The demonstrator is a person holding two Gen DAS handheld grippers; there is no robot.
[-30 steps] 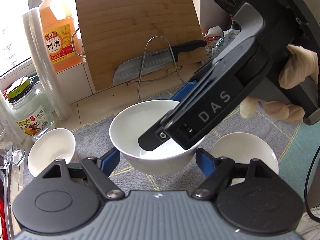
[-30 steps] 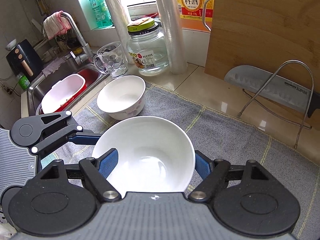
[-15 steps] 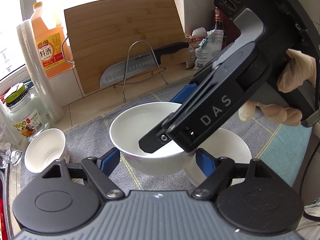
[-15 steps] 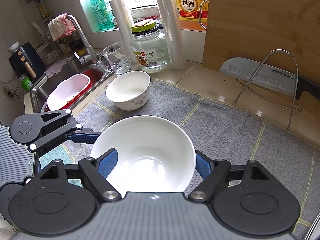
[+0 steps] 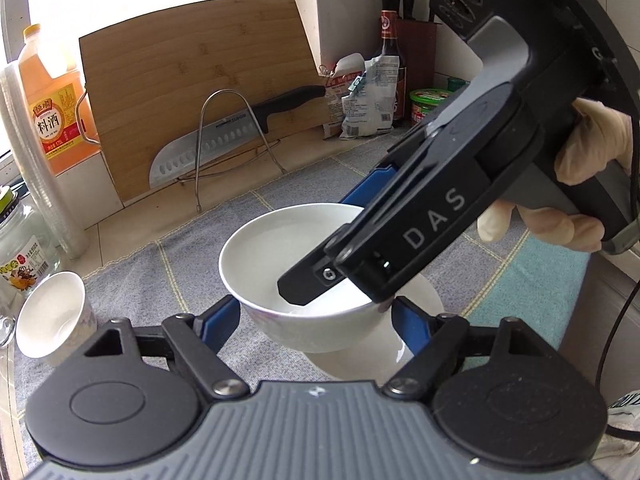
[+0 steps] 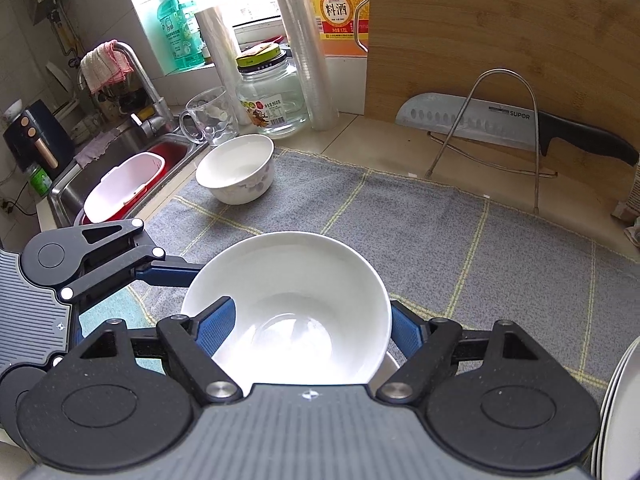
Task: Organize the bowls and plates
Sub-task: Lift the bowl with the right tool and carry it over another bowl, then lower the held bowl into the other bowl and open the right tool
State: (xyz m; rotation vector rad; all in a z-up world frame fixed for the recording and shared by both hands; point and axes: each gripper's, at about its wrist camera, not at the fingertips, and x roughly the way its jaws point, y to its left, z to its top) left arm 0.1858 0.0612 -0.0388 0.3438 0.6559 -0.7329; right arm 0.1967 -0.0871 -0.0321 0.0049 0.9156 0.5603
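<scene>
Both grippers grip one large white bowl from opposite sides and hold it just above a second white bowl on the grey mat. My left gripper has its blue pads pressed on the bowl's sides. My right gripper is shut on the same bowl; it shows in the left wrist view reaching in from the right. A smaller white bowl with a floral print stands at the mat's left, also in the left wrist view.
A cutting board leans at the back behind a knife on a wire rack. An orange bottle, a glass jar and a glass mug stand back left. A sink lies left. Stacked plates show right.
Both grippers have carried the large bowl to the right, over the second white bowl. The small floral bowl and the cutting board have shifted left in view.
</scene>
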